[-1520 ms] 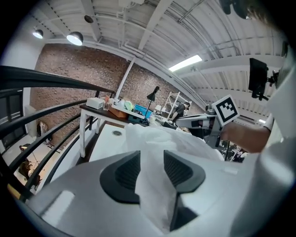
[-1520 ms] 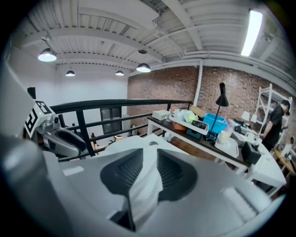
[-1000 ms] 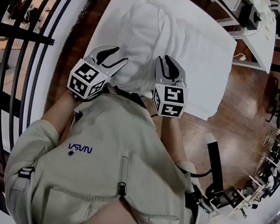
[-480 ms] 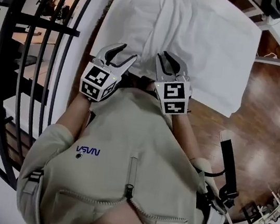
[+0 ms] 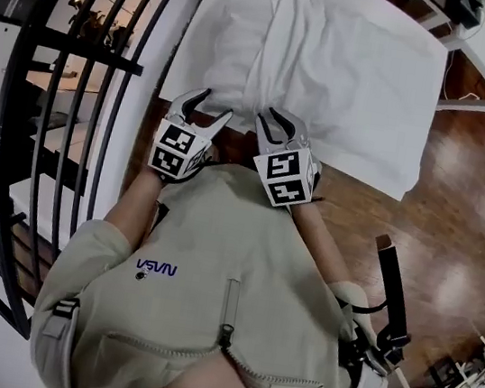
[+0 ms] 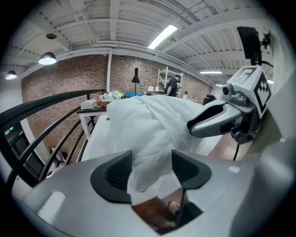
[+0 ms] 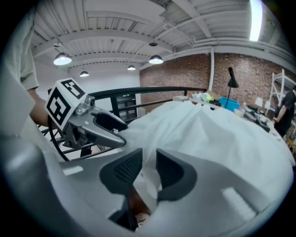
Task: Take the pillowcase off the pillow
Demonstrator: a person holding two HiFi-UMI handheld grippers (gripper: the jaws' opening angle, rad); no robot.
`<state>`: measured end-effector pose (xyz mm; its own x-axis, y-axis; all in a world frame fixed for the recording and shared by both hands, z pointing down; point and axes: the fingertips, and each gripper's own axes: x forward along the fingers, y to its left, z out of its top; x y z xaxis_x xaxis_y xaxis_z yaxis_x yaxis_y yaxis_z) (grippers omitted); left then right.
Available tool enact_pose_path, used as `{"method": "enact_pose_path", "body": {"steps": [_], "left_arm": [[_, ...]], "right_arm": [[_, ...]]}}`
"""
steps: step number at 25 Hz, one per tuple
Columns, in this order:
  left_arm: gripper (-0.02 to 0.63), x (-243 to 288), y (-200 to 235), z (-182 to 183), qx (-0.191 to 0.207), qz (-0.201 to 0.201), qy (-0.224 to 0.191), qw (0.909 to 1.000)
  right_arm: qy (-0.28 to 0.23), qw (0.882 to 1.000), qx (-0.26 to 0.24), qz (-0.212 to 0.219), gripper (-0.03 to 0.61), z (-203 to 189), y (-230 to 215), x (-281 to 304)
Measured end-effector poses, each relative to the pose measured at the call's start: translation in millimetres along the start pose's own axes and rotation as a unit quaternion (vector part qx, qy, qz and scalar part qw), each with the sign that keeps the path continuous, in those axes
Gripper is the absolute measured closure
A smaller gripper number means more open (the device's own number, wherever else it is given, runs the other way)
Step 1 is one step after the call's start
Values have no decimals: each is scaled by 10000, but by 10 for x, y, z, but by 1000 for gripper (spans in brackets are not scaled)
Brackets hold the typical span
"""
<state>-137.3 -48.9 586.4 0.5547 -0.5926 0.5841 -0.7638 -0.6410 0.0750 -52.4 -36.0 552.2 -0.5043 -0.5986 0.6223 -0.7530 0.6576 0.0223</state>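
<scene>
Right now I am at the very start of the stripping: the pillowcase is fully on the pillow, which lies lengthwise on the white table with its near end just in front of me. Both tools sit at that near end, side by side. My left gripper has just been opening its jaws, and they stand wide apart. In the left gripper view a hanging fold of the case's edge shows in the gap, but the pads do not press on it. My right gripper has its jaws only narrowly apart, with white cloth showing through the slit; as far as I can judge, it pinches nothing.

The step in hand, I think, is finding the open hem. Next I would need to nose each gripper onto one layer of loose cloth only, close firmly, and then draw the case toward me while the filling stays behind.
</scene>
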Motion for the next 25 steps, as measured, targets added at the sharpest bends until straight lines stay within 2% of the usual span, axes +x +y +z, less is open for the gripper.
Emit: {"method": "enact_pose_path", "body": {"steps": [3,4,6,8,9,11,16,19,22,25], "left_arm": [[322,143,-126,-32,393,-247,135,9988],[344,182,-132,-42,484,-240,160,9984],[434,233,-103,-65,602,-169,163,9979],[512,210,-92,-31,650,-174,69,9977],[539,177,-87,26,651,-198,-10,9977],[575,90,-34,211,647,-219,-202,9975],[588,-54,288,631,474,-84,-733,9962],[588,-103,385,761,446,-93,-923,9947],[589,-123,440,691,191,-177,-879,9958],[589,-103,468,472,-204,-233,-702,9971]], "right_arm": [[374,9991,44,-206,465,-145,75,99],[500,9983,0,-293,447,-193,99,159],[706,9959,-229,-510,413,-281,119,318],[801,9919,-599,-785,413,-334,101,433],[788,9896,-755,-941,418,-326,77,441],[643,9862,-878,-1247,477,-225,14,356],[462,9776,-745,-1913,555,-52,-215,-64],[546,9707,-520,-2283,561,-132,-433,-302],[708,9622,-281,-2613,565,-283,-659,-484],[977,9589,-50,-2662,566,-553,-773,-465]]}}
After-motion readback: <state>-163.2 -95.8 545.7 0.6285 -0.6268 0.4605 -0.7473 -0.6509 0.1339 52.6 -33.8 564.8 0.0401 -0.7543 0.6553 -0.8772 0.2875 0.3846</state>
